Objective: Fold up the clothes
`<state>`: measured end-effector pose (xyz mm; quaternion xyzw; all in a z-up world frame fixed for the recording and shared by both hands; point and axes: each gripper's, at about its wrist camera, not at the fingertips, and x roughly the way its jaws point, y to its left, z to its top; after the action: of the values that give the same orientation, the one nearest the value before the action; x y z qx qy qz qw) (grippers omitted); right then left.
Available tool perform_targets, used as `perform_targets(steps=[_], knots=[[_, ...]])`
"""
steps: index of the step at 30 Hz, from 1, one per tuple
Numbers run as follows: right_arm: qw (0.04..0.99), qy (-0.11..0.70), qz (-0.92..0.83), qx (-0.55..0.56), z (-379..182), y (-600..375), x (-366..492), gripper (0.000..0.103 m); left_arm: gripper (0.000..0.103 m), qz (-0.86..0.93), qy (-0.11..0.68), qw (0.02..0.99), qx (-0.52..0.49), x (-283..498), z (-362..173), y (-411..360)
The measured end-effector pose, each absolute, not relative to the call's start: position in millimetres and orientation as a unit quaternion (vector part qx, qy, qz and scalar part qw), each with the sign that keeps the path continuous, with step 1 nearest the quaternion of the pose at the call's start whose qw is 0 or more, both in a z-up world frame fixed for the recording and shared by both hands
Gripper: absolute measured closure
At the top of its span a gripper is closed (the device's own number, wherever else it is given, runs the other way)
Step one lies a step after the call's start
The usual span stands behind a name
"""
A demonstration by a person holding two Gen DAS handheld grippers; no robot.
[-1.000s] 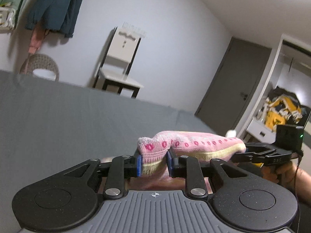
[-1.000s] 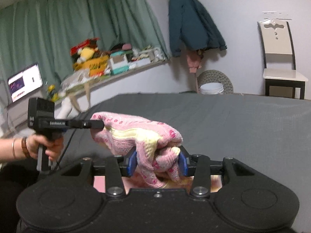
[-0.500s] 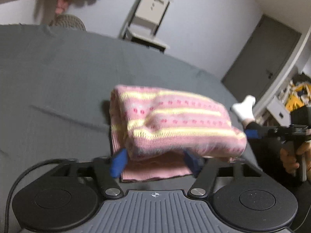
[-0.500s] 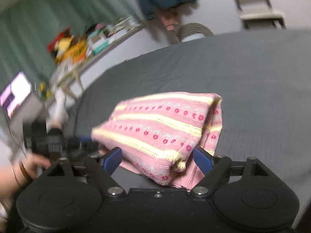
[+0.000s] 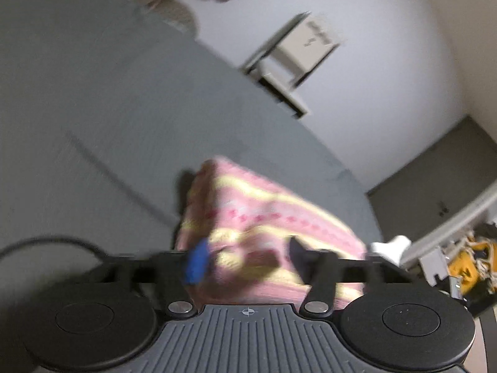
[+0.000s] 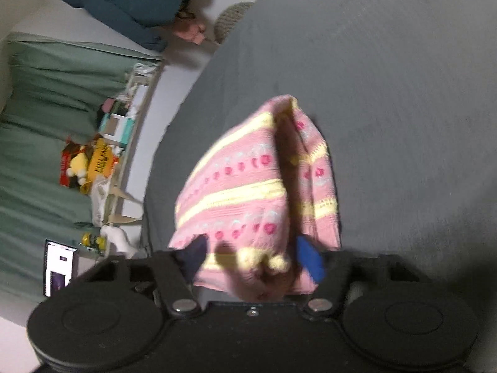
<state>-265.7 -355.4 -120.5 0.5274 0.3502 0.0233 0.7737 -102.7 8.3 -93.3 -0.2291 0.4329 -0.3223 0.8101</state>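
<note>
Knitwear sits at the centre of both my feeds: a pink garment [image 5: 267, 214] with pale yellow stripes and rows of darker pink dots, folded over on itself and lying on the grey bed [image 5: 93, 99]. From the right wrist camera I see the same garment [image 6: 248, 186] with its folded edge running up towards a point, and a knotted yellow tassel at the near hem, just ahead of the camera.

My left gripper [image 5: 248, 258] has its jaws spread, the blue pad [image 5: 196, 261] on one side and the darker one on the other, with the near hem of the garment lying between them; neither pad seems to press the cloth, though the picture is smeared by motion. My right gripper [image 6: 253, 256] is likewise spread, its blue pad [image 6: 309, 259] beside the right edge of the fold and the other finger at the left edge, with the cloth loose between.

Further out in the left feed, a black cable [image 5: 52, 242] curls over the sheet beside the gripper body. Beyond the bed stands a white chair [image 5: 298, 59] against the pale wall, with a grey door [image 5: 435, 183] farther round. In the right feed I see a dark blue jacket [image 6: 136, 0] hanging on the wall, a green curtain [image 6: 40, 108], a cluttered shelf [image 6: 124, 130] with a yellow plush toy [image 6: 79, 163], and a lit laptop screen [image 6: 59, 267].
</note>
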Motion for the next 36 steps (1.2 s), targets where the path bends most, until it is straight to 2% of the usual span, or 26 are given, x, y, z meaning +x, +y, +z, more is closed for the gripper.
perform_targets(steps=[2,3,5,9,13,15,17,21,22,23,24,25,29,36], knots=[[0.772,0.356,0.022,0.526,-125.4,-352.8,-261.2,0.073,0.074,-0.320,0.443,0.808,-0.219,-103.9,-100.2,5.1],[0.773,0.358,0.024,0.524,-126.2,-351.1,-259.7,0.075,0.080,-0.322,0.439,0.812,-0.208,-106.7,-100.8,4.0],[0.792,0.349,0.025,0.501,-118.1,-348.8,-261.9,0.083,0.081,-0.325,0.421,0.828,-0.180,-114.4,-97.6,3.0],[0.856,0.299,0.052,0.419,-82.3,-336.0,-275.0,0.086,0.083,-0.324,0.391,0.858,-0.080,-128.0,-93.5,-5.9],[0.853,0.364,0.015,0.374,-91.0,-325.5,-267.7,0.086,0.082,-0.330,0.401,0.853,-0.049,-129.6,-93.1,-15.1],[0.838,0.389,0.004,0.383,-99.6,-325.9,-264.1,0.083,0.080,-0.328,0.400,0.854,-0.059,-128.0,-89.7,-14.0],[0.829,0.387,-0.004,0.404,-98.2,-332.4,-268.3,0.066,0.071,-0.320,0.399,0.855,-0.085,-128.4,-87.0,-6.9],[0.843,0.349,-0.014,0.408,-86.5,-338.9,-281.6,0.060,0.065,-0.292,0.356,0.879,-0.127,-134.1,-71.2,16.4],[0.850,0.335,-0.019,0.405,-82.8,-340.4,-284.3,0.057,0.054,-0.293,0.337,0.885,-0.130,-136.5,-65.0,17.6],[0.860,0.322,-0.013,0.396,-79.1,-336.3,-281.1,0.054,0.048,-0.302,0.322,0.887,-0.132,-137.9,-59.6,16.1],[0.870,0.309,-0.006,0.385,-75.4,-331.5,-277.3,0.052,0.035,-0.312,0.308,0.888,-0.135,-139.2,-54.5,13.9],[0.879,0.296,0.001,0.374,-71.7,-326.8,-273.5,0.050,0.032,-0.330,0.296,0.886,-0.139,-139.9,-51.4,7.9],[0.912,0.242,0.030,0.328,-56.9,-307.8,-258.3,0.041,0.032,-0.389,0.276,0.871,-0.118,-141.6,-55.1,-28.4],[0.924,0.307,0.053,0.220,-68.8,-269.2,-225.1,0.038,0.032,-0.382,0.337,0.860,-0.027,-144.5,-101.8,-64.8]])
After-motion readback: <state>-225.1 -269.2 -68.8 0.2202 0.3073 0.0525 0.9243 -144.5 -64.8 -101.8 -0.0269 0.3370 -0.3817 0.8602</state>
